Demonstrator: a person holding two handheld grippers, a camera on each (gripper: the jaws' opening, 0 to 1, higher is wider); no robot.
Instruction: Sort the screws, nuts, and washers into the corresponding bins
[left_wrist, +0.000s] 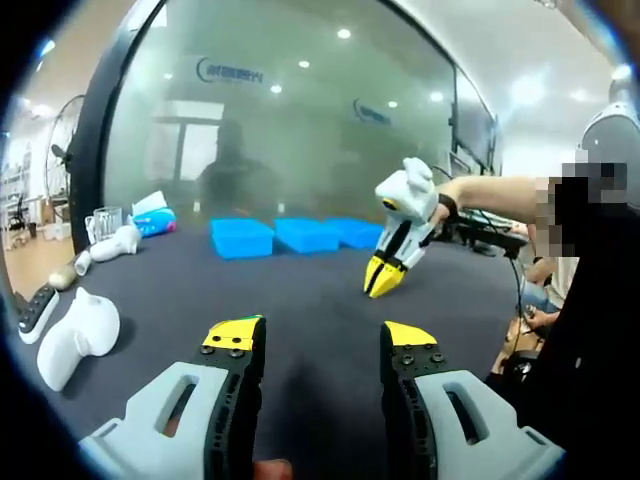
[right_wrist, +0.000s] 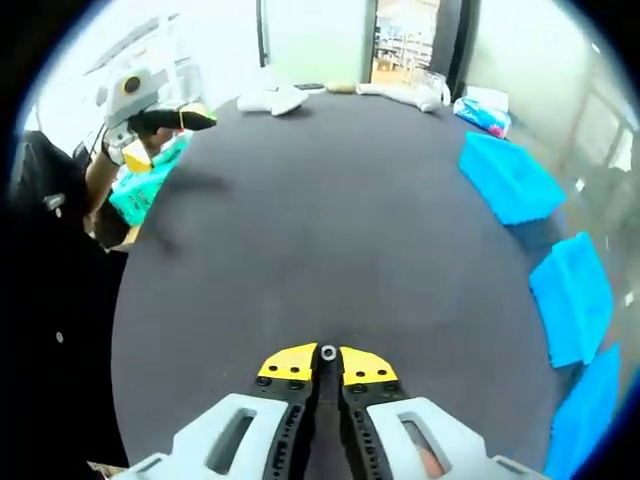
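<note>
In the left gripper view my left gripper (left_wrist: 322, 340) stands open over the dark table (left_wrist: 300, 300), with nothing between its yellow-tipped jaws. Three blue bins (left_wrist: 306, 234) sit in a row at the table's far side. My right gripper (left_wrist: 378, 288), held by a hand, points down at the table in front of them. In the right gripper view the right gripper (right_wrist: 328, 356) is shut on a small grey ring-shaped part (right_wrist: 328, 352); I cannot tell whether it is a nut or a washer. The bins (right_wrist: 510, 180) line the right edge. The left gripper (right_wrist: 172, 135) shows at upper left.
White gripper-like objects (left_wrist: 80, 335) and a dark remote (left_wrist: 30, 312) lie at the table's left side, with a white item (left_wrist: 115, 243) and a blue pack (left_wrist: 155, 222) farther back. A person (left_wrist: 590, 300) stands at the right. A teal object (right_wrist: 140, 190) hangs by the table's left edge.
</note>
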